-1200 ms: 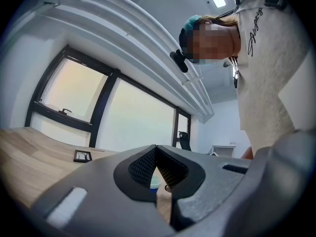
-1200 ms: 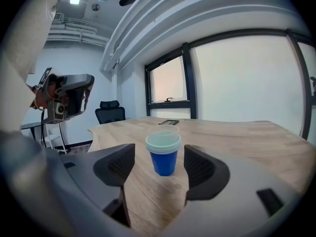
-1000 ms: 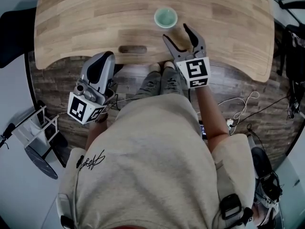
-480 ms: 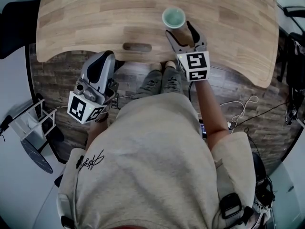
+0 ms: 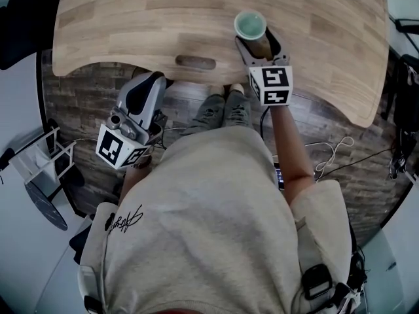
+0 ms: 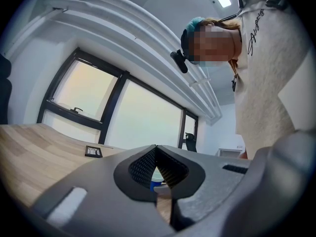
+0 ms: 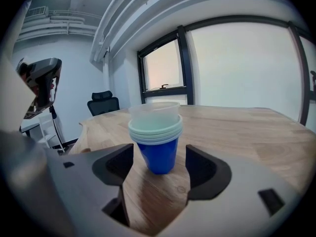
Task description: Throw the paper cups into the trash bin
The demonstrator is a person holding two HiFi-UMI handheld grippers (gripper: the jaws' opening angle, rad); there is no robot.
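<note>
the right gripper [image 7: 159, 166] is released, jaws wide apart, with the stack of paper cups [image 7: 157, 138] upright between them, touching neither, on the wooden table [image 5: 131, 25] near its front edge. the left gripper [image 6: 157, 157] is clenched on nothing, off the table's edge.

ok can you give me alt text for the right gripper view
A stack of paper cups, the outermost one blue, stands upright on a wooden table between the open jaws of the right gripper, with a gap showing on each side. Behind it are large windows and an office chair.
</note>
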